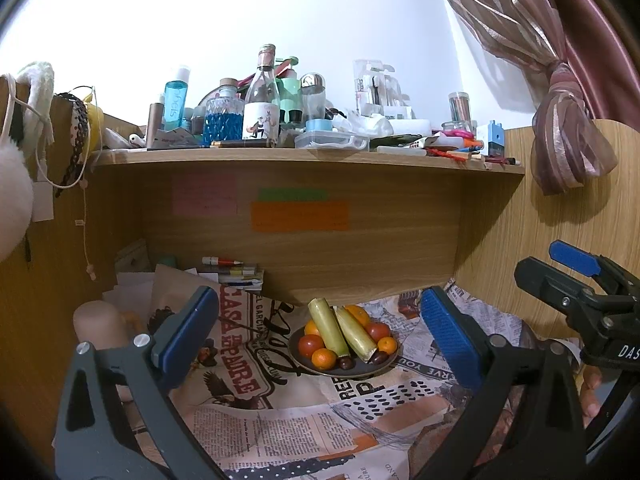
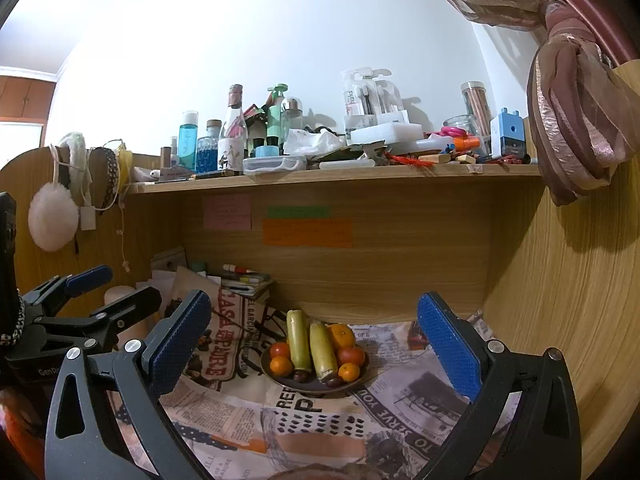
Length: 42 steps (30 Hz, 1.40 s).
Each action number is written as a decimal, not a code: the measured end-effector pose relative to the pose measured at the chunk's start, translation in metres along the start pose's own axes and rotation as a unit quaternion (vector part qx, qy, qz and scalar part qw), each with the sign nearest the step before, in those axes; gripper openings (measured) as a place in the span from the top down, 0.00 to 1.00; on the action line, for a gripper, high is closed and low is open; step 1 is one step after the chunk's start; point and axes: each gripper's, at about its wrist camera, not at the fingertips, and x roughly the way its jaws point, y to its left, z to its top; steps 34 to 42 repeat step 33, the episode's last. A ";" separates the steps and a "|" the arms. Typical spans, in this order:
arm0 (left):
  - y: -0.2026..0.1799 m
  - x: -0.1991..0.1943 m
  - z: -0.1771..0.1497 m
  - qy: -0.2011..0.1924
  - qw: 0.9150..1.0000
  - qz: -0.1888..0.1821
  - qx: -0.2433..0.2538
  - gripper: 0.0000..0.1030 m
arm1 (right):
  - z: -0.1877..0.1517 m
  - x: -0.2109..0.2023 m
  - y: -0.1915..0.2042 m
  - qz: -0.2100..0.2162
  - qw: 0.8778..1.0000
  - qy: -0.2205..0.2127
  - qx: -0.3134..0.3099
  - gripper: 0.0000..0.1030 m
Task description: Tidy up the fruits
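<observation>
A dark plate [image 1: 310,366] [image 2: 280,380] sits on the newspaper-covered desk under the shelf. It holds two pale green sugarcane-like sticks [image 1: 328,330] [image 2: 299,340], several oranges [image 1: 324,359] [image 2: 281,365], red tomatoes [image 1: 311,345] [image 2: 352,356] and dark dates [image 1: 346,362] [image 2: 301,377]. My left gripper [image 1: 320,340] is open and empty, held back from the plate. My right gripper [image 2: 316,360] is open and empty, also short of the plate. The right gripper also shows at the right of the left wrist view [image 1: 576,280], and the left gripper at the left of the right wrist view [image 2: 92,300].
A wooden shelf [image 1: 304,160] [image 2: 332,178] overhead is crowded with bottles, boxes and stationery. Wooden side walls close the desk on both sides. Papers, books and a beige cylinder [image 1: 98,322] stand at the back left. A curtain [image 2: 576,120] hangs at right.
</observation>
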 end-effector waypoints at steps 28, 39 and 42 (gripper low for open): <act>-0.001 0.003 0.000 0.000 1.000 -0.012 0.008 0.00 | -0.001 0.005 0.001 0.000 1.000 0.004 0.009 0.00; 0.000 0.006 0.000 0.004 1.000 -0.010 0.005 0.00 | -0.003 0.011 0.000 -0.002 1.000 0.011 0.011 0.00; 0.000 0.006 0.000 0.004 1.000 -0.010 0.005 0.00 | -0.003 0.011 0.000 -0.002 1.000 0.011 0.011 0.00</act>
